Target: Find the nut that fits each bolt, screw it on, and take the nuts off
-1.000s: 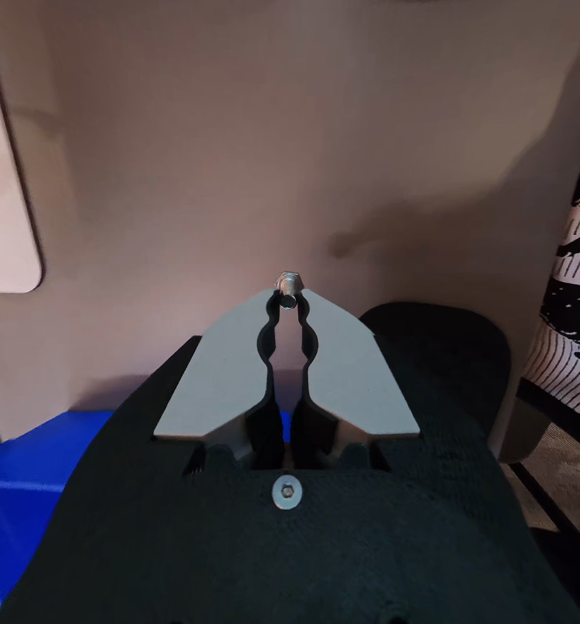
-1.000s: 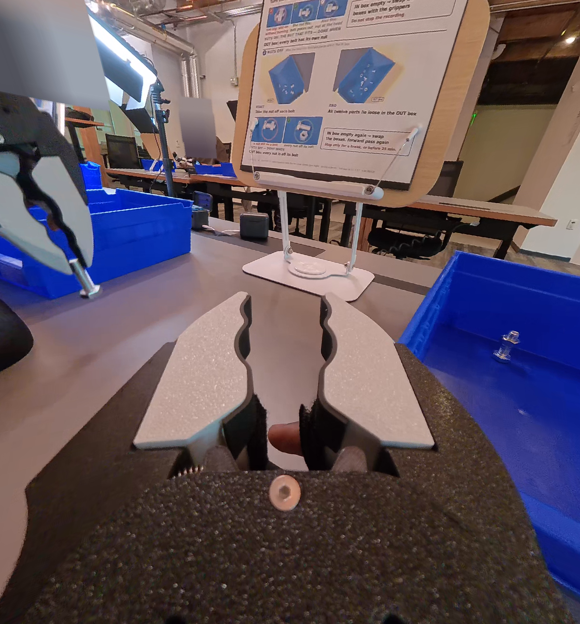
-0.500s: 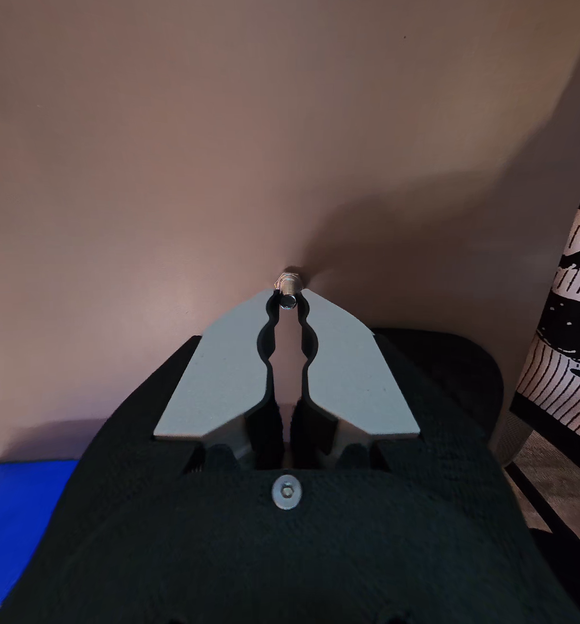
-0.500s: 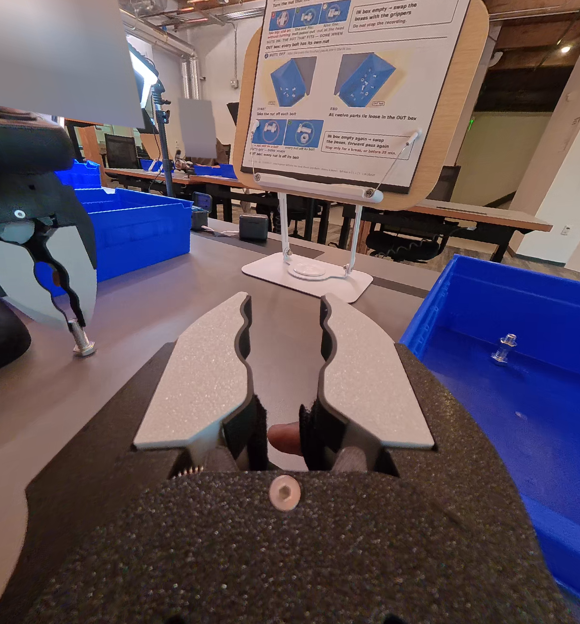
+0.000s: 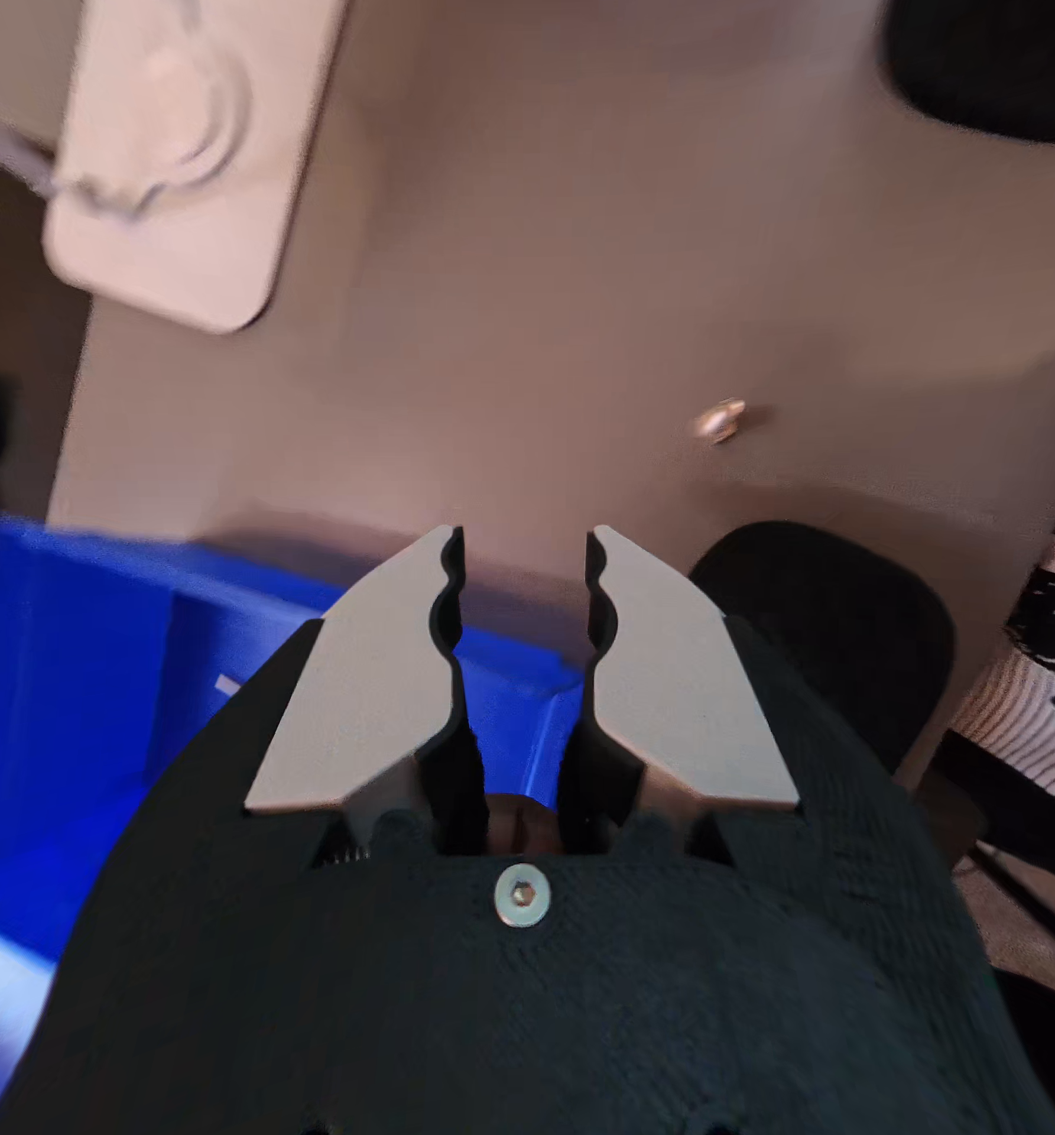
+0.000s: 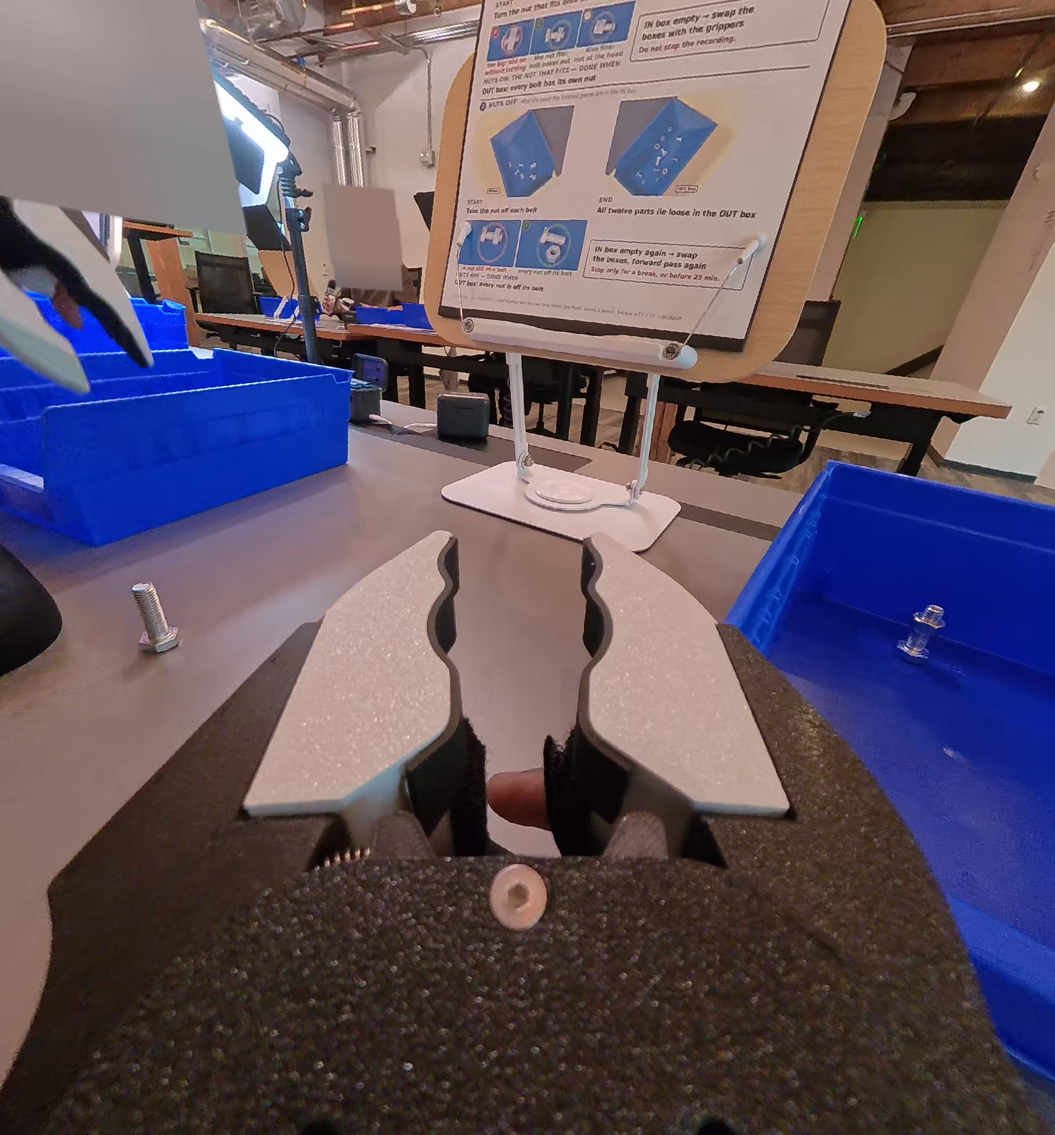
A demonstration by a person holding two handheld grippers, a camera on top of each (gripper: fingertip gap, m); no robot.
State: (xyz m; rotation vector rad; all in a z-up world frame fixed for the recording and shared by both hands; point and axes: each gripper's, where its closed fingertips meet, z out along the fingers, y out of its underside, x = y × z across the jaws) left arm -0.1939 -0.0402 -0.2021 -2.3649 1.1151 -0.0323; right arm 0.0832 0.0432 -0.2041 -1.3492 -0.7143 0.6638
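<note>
A bare silver bolt (image 6: 155, 617) stands head-down on the grey table (image 6: 254, 577), left of my right gripper; it also shows blurred in the left wrist view (image 5: 718, 421). My left gripper (image 5: 523, 543) is open and empty, raised above the table near the left blue bin (image 5: 82, 645); it also shows at the upper left of the right wrist view (image 6: 113, 368). My right gripper (image 6: 517, 549) is open and empty, low over the table. A bolt with a nut on it (image 6: 919, 634) stands in the right blue bin (image 6: 942, 706).
A document stand (image 6: 564, 497) with an instruction sheet stands at the table's middle back. A divided blue bin (image 6: 162, 442) sits at the left. A black padded object (image 6: 3, 614) lies at the left table edge. Desks and chairs stand beyond the table. Spacing between my two grippers at the tips: around 30 cm. The bare silver bolt (image 6: 155, 617) is closer to my left gripper, around 12 cm from its tips; the right tips are 20 cm off.
My left gripper set the bolt head-down on the table, opened, and lifted up and away toward the left bin. My right gripper stayed open and barely moved.
</note>
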